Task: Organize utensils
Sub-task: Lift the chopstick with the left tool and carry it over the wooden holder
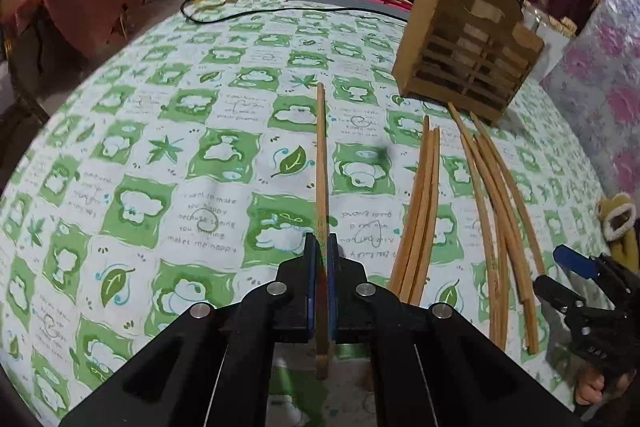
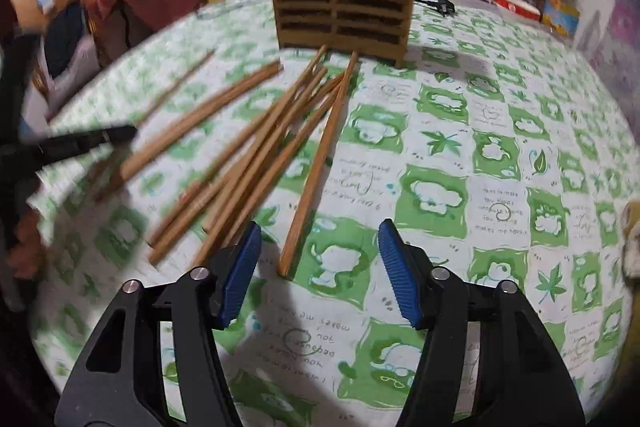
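Nearest us, the left gripper is clenched on one chopstick, pinched near its thick end so the shaft runs out straight ahead – a hold we judge suits lifting it toward the wooden holder. The right gripper hangs with jaws apart and empty over the tablecloth, just short of the loose chopsticks fanned before the holder. The holder's inside is hidden from us, and blur smears the chopsticks furthest to the left in the right wrist view.
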{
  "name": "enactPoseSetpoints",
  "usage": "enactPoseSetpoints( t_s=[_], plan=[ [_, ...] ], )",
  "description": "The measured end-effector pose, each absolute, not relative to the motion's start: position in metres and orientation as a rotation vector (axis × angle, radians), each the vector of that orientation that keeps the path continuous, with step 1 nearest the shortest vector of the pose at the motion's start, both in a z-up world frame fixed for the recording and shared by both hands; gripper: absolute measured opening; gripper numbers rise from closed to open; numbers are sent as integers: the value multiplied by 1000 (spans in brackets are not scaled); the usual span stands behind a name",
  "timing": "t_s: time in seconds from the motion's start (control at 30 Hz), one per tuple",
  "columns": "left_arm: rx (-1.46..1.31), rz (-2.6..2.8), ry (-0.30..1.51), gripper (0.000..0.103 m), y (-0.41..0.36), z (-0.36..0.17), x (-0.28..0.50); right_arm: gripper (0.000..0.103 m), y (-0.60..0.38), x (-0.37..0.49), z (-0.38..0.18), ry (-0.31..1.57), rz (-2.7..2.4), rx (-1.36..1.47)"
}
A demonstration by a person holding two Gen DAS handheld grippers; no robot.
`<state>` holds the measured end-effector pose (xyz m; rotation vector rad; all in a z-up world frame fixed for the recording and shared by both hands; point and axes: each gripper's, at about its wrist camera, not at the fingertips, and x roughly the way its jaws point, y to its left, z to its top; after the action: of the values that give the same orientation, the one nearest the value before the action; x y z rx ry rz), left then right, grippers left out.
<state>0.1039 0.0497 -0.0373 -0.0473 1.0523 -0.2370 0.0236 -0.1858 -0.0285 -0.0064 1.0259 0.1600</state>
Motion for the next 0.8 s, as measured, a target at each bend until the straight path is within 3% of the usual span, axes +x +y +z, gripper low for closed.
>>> enactPoseSetpoints(
  t_s=[0.07,0.23,0.3,0.63,0.8],
  plan=[
    [-13,-229,1041,6,46,-38,102,52,-186,23,-28,1023,170,-8],
    [7,-227,1029,7,44,-39,99,14,-205,26,-27,1028,133,70],
    [19,-233,1025,7,42,-39,97,8,-215,28,-27,1034,136,128],
    [-29,-243,922,6,44,-2,80,6,-230,16,12,846,94,168],
    [27,-279,877,6,34,38,73,6,-246,13,63,724,85,204]
  ],
)
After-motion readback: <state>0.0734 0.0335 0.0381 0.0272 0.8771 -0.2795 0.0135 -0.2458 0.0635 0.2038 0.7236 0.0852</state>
